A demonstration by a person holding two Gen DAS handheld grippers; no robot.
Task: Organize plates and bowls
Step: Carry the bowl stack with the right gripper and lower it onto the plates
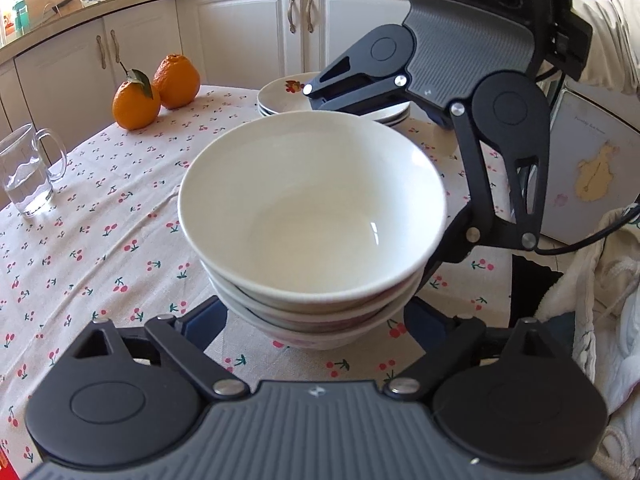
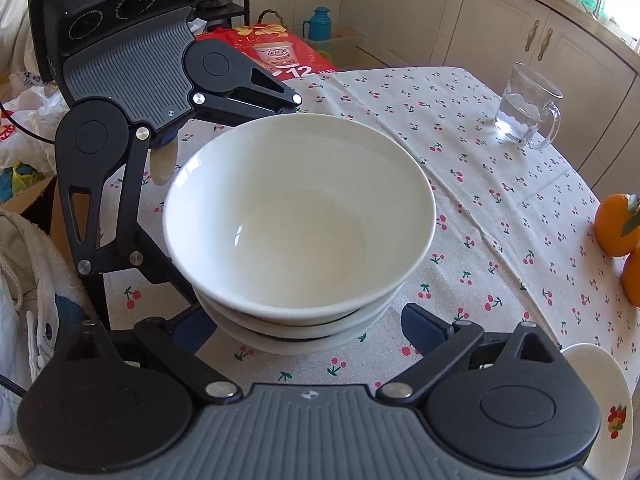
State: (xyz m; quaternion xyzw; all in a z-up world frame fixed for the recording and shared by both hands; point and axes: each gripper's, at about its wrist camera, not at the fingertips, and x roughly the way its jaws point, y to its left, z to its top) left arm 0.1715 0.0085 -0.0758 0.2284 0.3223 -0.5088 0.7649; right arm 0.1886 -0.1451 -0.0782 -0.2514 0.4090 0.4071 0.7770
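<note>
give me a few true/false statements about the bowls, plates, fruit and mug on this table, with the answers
1. The white bowls are nested in one stack. True.
2. The glass mug is filled with orange juice. False: it holds a little clear liquid.
3. Two oranges sit side by side on the cherry-print tablecloth. True.
4. The top bowl holds soup. False: it is empty.
5. The plates lie spread out singly. False: they are stacked beyond the bowls.
6. The left tool and right tool each straddle the bowl stack from opposite sides. True.
</note>
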